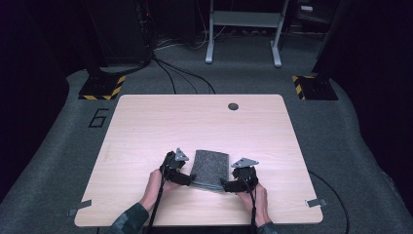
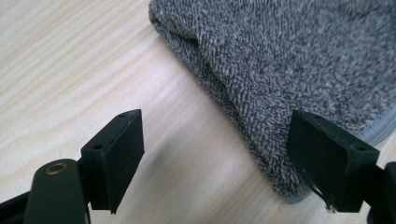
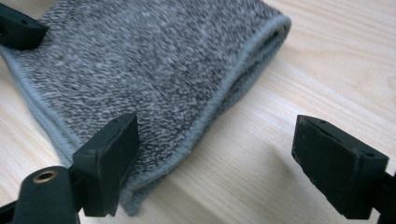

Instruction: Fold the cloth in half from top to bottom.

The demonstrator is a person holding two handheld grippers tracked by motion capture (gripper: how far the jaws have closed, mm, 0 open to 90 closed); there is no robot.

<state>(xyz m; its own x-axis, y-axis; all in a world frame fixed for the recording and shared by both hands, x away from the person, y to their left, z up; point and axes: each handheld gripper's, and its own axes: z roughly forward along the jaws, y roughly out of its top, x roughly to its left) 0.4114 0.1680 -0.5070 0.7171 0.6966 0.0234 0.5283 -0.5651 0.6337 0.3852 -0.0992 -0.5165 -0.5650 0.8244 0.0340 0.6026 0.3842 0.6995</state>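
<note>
Near the table's (image 1: 146, 126) front edge lay a folded grey towel (image 1: 210, 168), its near corners hidden by the left gripper (image 2: 215, 163) and right gripper (image 3: 215, 163), both spread wide, holding nothing.

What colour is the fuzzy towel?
Speckled grey towel, with a plain grey hem; the right gripper view shows it best.

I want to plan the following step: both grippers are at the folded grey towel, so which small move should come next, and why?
Probably close both grippers on the near corners. The left gripper and right gripper are open, each straddling a near corner edge of the folded towel, which lies flat on the table, not yet gripped.
</note>
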